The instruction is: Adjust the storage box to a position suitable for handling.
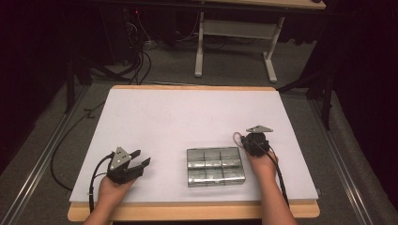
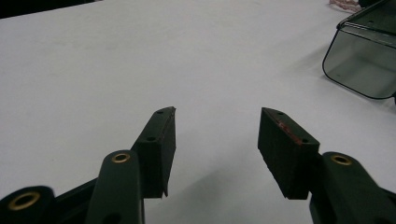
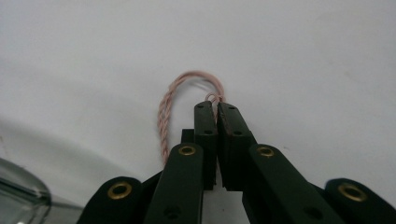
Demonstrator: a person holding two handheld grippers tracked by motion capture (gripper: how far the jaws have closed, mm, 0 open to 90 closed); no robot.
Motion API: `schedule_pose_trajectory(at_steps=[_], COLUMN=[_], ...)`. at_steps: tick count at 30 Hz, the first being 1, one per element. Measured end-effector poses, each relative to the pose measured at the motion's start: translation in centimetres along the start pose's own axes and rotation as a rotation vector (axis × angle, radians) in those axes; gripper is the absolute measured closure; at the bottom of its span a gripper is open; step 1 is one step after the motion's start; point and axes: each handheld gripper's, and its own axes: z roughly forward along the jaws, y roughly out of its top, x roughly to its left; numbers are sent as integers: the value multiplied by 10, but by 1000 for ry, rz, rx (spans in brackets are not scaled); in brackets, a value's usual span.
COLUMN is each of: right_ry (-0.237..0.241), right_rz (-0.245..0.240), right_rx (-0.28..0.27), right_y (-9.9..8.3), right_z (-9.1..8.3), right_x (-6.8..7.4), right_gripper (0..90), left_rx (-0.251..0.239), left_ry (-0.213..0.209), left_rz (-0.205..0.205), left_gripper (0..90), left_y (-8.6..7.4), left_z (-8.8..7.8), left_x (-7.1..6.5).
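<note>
While the left gripper (image 2: 217,140) gapes, the right gripper (image 3: 217,108) pinches what looks like pink twisted cord (image 3: 164,109).

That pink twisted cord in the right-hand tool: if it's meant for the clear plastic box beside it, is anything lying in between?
Nothing visible does. The right gripper is shut on the pink twisted cord, just right of the clear compartmented plastic box, with bare white table between them. The box appears lidded, though, which may block entry.
</note>
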Motion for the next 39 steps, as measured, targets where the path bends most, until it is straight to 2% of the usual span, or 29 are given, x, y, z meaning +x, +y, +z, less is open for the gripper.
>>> schedule_pose_trajectory(at_steps=[9, 14, 21, 22, 27, 28, 33, 34, 39], right_ry=[5, -3, -13, -16, -20, -24, -36, -37, -41], right_rz=[7, 12, 41, 52, 59, 66, 82, 96, 107], right_rx=[-44, -62, -77, -86, -88, -89, -77, -77, -67], right_y=[-1, -12, -27, -33, -46, -55, -72, -82, -96], right_z=[-28, -48, -65, -72, -84, -90, -97, -100, -105], right_x=[-4, -6, -12, -14, -16, -16, -19, -21, -22], right_gripper=[875, 875, 875, 875, 875, 874, 874, 873, 872], left_rx=[13, 23, 27, 28, 29, 28, 25, 26, 23], left_ry=[7, 7, 7, 6, 9, 8, 6, 6, 12], left_rz=[21, 30, 32, 37, 45, 44, 45, 51, 56], left_gripper=[473, 473, 478, 478, 475, 475, 472, 472, 475], left_y=[0, 1, 1, 1, 1, 1, 1, 1, 1], left_z=[1, 2, 3, 3, 3, 3, 3, 3, 3], left_x=[-2, -3, -3, -4, -5, -5, -4, -5, -6])
